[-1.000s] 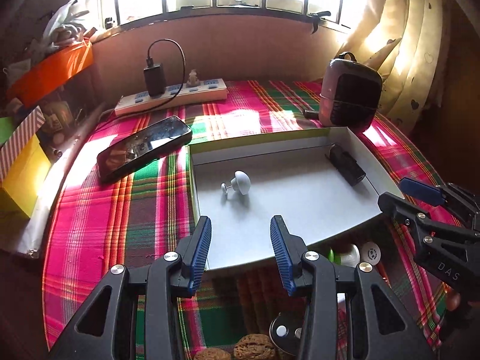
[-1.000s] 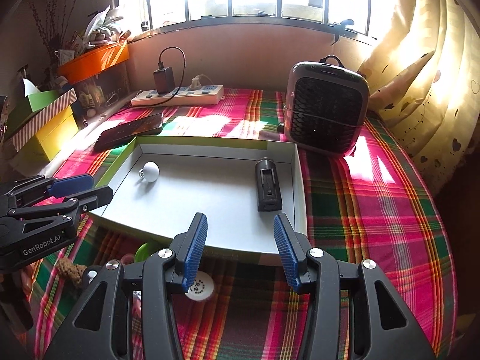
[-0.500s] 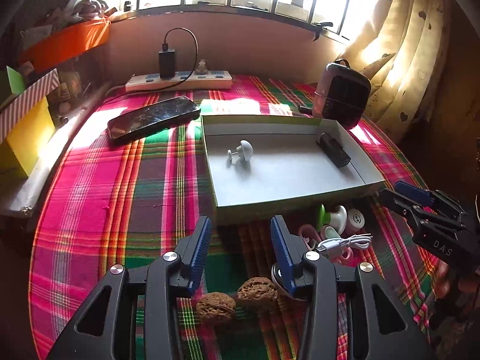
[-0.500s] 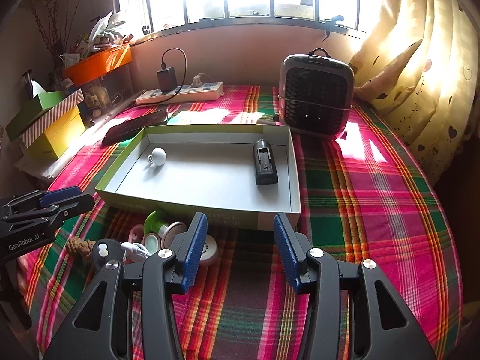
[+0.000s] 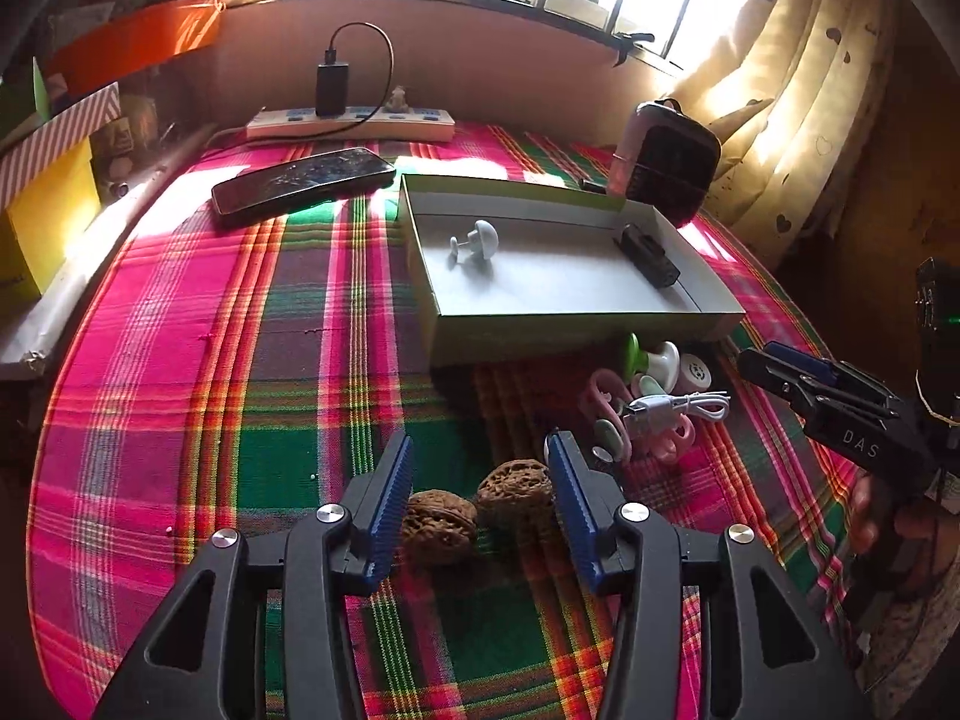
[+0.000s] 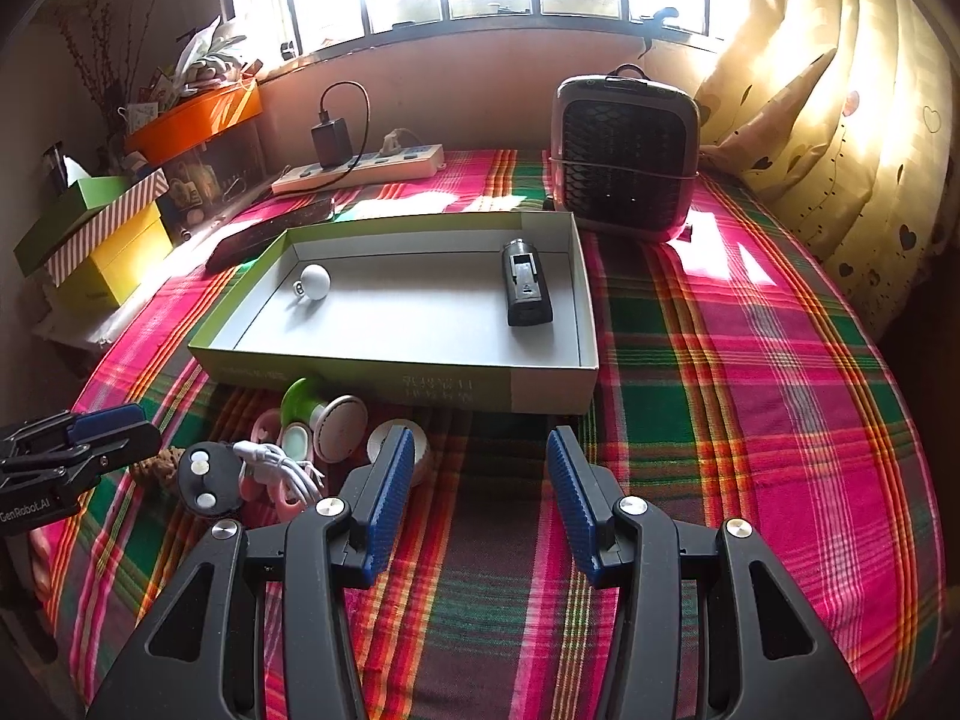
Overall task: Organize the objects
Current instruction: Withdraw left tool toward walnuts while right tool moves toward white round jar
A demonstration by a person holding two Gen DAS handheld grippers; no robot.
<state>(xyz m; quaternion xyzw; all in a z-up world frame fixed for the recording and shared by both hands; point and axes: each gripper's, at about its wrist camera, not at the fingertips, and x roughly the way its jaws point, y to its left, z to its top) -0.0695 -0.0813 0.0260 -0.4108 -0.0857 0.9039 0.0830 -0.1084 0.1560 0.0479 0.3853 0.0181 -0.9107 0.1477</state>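
Note:
My left gripper (image 5: 480,468) hangs low over the plaid cloth with its jaws opening. Two walnuts (image 5: 438,519) (image 5: 516,489) lie between its blue pads, not squeezed. To their right lies a pile: a white cable (image 5: 678,408), a green-and-white knob (image 5: 651,360) and pink pieces (image 5: 600,396). Beyond stands a shallow box (image 5: 576,330) that holds a white knob (image 5: 480,240) and a black device (image 5: 651,255). My right gripper (image 6: 480,462) is open over bare cloth in front of the box (image 6: 390,384), with the pile (image 6: 282,462) to its left.
A phone (image 5: 300,183) and a power strip (image 5: 354,123) lie behind the box on the left. A small heater (image 6: 624,156) stands at the box's far right corner. Coloured boxes (image 6: 90,240) line the left edge, and a curtain (image 6: 840,120) hangs on the right.
Both grippers have drawn back from the box toward the near edge. The walnuts now lie between the left fingers, which stand wider apart. The pile has come into the right wrist view.

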